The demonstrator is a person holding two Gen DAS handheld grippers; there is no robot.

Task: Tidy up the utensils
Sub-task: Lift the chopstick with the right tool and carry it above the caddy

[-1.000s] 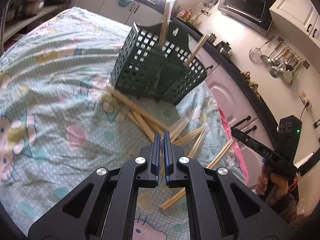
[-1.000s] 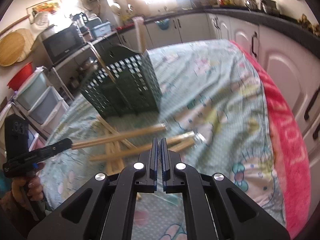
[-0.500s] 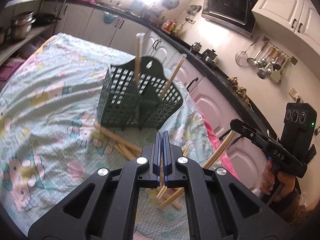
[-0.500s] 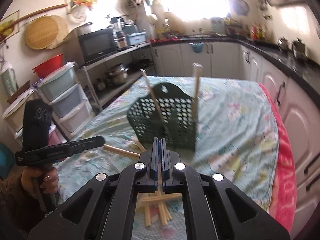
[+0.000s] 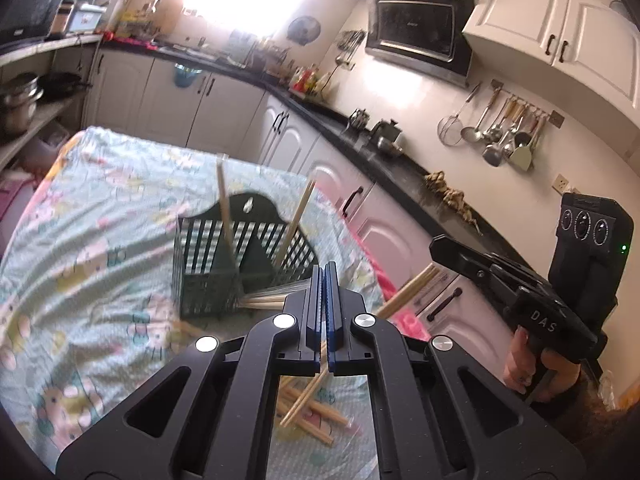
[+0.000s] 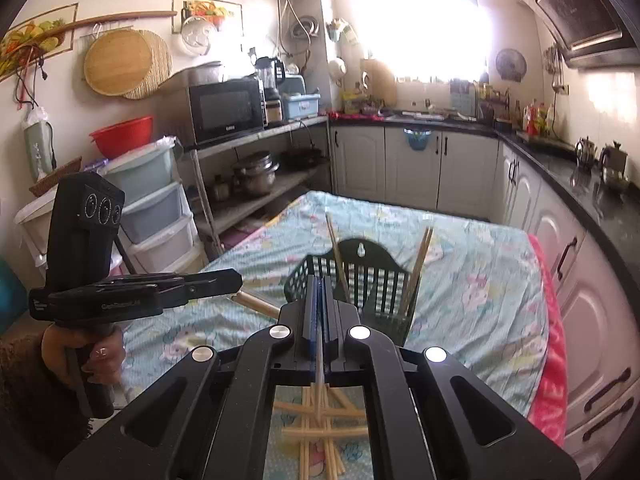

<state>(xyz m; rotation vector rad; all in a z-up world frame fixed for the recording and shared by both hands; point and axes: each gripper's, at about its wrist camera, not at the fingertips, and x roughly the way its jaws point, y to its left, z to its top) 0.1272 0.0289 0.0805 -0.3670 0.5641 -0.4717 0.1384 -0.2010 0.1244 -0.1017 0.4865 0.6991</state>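
Chopsticks (image 5: 308, 404) lay in a loose crossed pile on the tablecloth (image 5: 92, 240), low in the left wrist frame, showing through the gap under the left tongs (image 5: 324, 276). Those tongs were clamped on one chopstick (image 5: 298, 402), which slanted down out of the closed jaws toward the pile. Above and left of the tips stood the green basket (image 5: 208, 272), with one chopstick upright in it and another leaning to the right.

In the right wrist frame the right tongs (image 6: 319, 284) were likewise closed on a single chopstick (image 6: 320, 376), which ran straight down between the pads to the heap (image 6: 324, 424) at the bottom centre. The basket (image 6: 376, 280) sat just behind the tips, right of centre, holding sticks on both sides.

Each camera caught the other tongs at the frame's edge, gripped in a hand (image 6: 80, 356), each with a chopstick poking from its shut jaws.
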